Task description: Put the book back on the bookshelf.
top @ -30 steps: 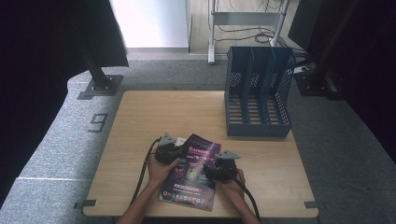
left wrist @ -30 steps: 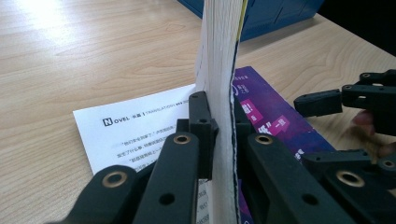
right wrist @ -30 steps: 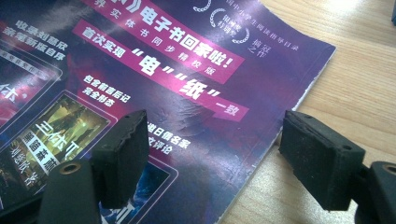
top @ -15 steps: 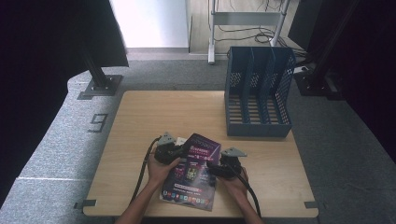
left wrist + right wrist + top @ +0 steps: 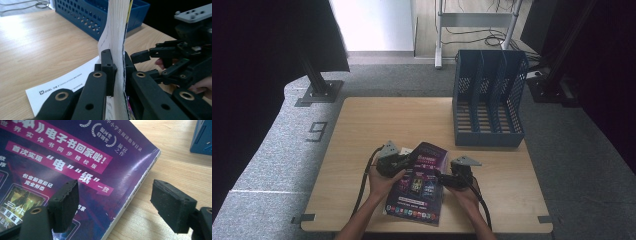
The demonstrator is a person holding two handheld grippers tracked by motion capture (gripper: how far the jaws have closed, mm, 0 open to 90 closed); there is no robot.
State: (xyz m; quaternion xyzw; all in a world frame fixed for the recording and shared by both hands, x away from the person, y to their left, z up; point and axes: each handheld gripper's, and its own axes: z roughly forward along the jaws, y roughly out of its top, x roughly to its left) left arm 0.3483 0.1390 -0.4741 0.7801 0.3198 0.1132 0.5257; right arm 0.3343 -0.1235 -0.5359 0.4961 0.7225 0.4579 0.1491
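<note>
Book [image 5: 418,186], long axis running away from the person, pinched by left tool [image 5: 117,71]; right tool [image 5: 120,207] spread.

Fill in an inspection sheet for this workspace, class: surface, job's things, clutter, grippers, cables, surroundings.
Surface: wooden table, bare at the far left.
Job's things: purple-covered book, one edge lifted; blue file rack at the far right.
Clutter: white printed sheet under the book.
Grippers: left gripper clamped on the book's pages; right gripper open, jaws astride the spine edge.
Cables: black cables trail toward the person.
Surroundings: grey carpet, metal stand.
</note>
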